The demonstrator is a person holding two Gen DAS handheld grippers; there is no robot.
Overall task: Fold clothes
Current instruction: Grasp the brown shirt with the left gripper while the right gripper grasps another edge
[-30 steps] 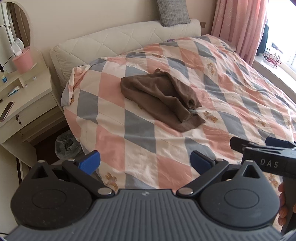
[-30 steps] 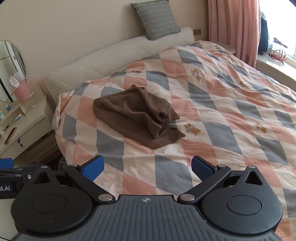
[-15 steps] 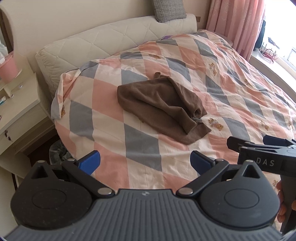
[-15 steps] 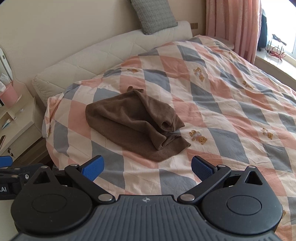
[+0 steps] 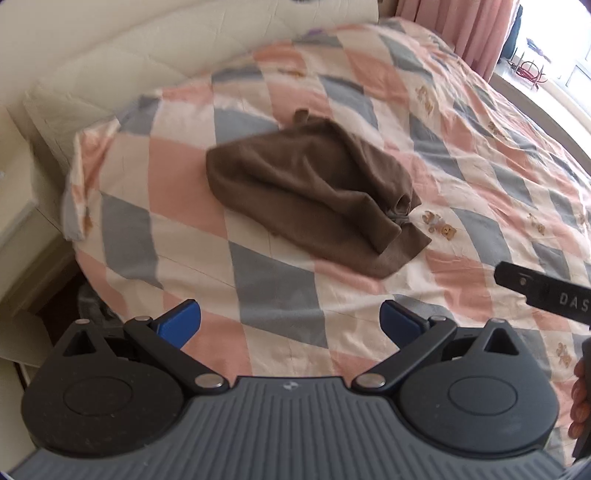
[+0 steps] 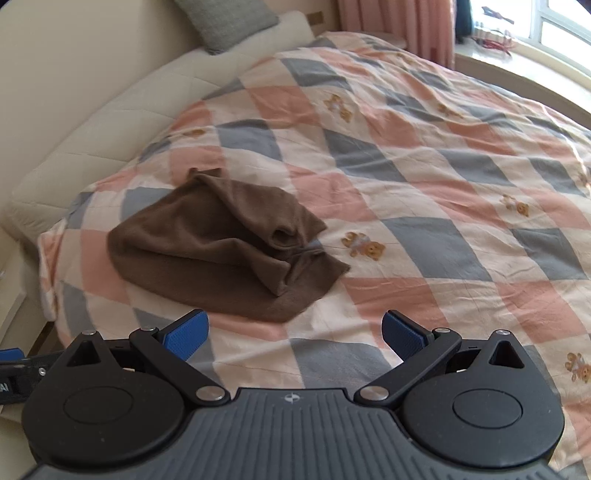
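Now both grippers, left gripper [image 5: 290, 319] and right gripper [image 6: 294, 330], spread apart, hover closer to the brown garment [image 5: 314, 192].

Daylit – window [image 6: 554, 26] glare, edge blur

Counts: one brown garment [image 5: 314, 188], crumpled. One checked bedcover [image 6: 424, 192]. One grey cushion [image 6: 225, 20] at the headboard. Grippers: two, left gripper [image 5: 290, 319] and right gripper [image 6: 293, 332], two blue pads each. One hand [image 5: 580, 398], partly visible.
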